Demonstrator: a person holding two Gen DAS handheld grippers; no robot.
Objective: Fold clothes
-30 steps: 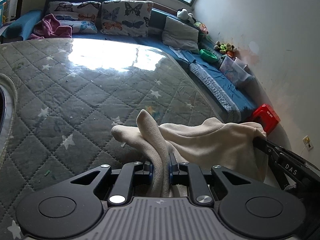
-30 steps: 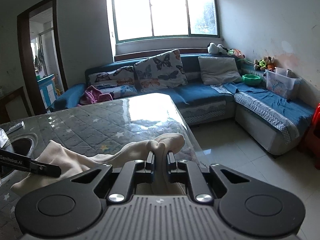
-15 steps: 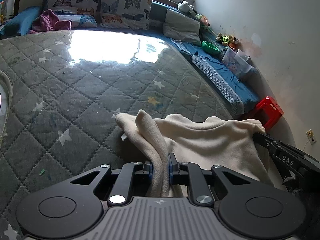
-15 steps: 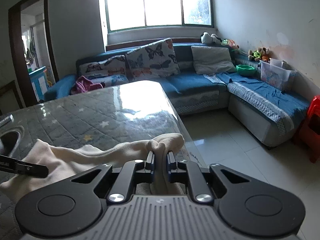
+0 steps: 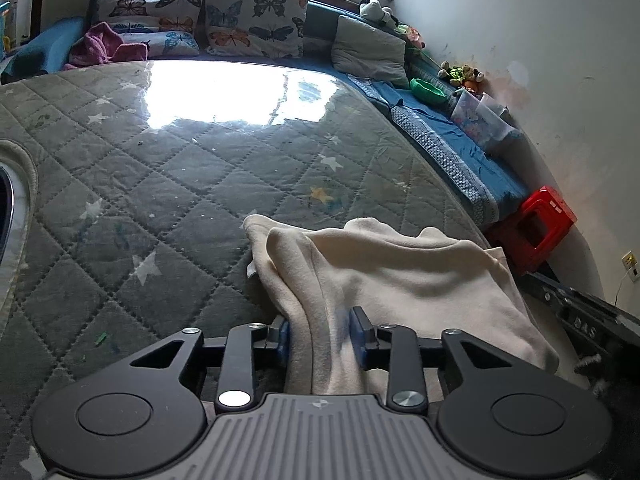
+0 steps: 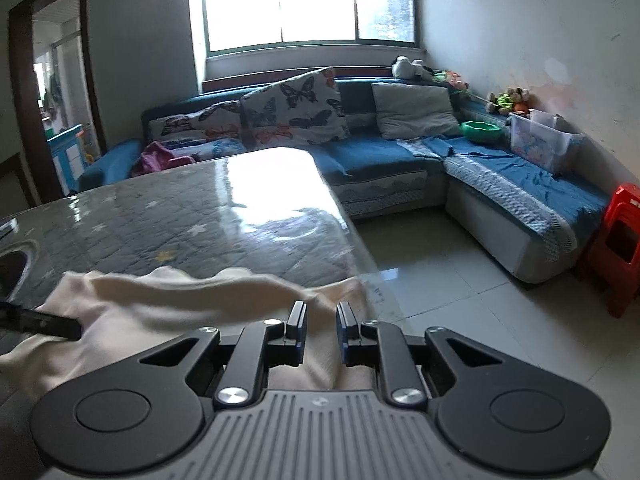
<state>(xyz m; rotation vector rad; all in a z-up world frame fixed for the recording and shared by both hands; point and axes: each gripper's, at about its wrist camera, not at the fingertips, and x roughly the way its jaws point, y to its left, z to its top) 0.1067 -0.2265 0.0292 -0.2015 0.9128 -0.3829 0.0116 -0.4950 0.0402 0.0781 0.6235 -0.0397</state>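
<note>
Both pairs of jaws stand spread with loose cloth between them: the left gripper (image 5: 322, 338) and the right gripper (image 6: 321, 330) each straddle a fold of the cream garment (image 5: 400, 276) without pinching it. The garment lies rumpled at the near corner of the quilted grey table (image 5: 168, 184). Beyond sit a blue sofa (image 6: 500, 184) and a red stool (image 6: 618, 240).

A grey quilted cover with stars (image 5: 168, 184) under a glossy clear sheet tops the table. 1 cream garment (image 5: 404, 276) lies rumpled at its near corner, beside the edge.
</note>
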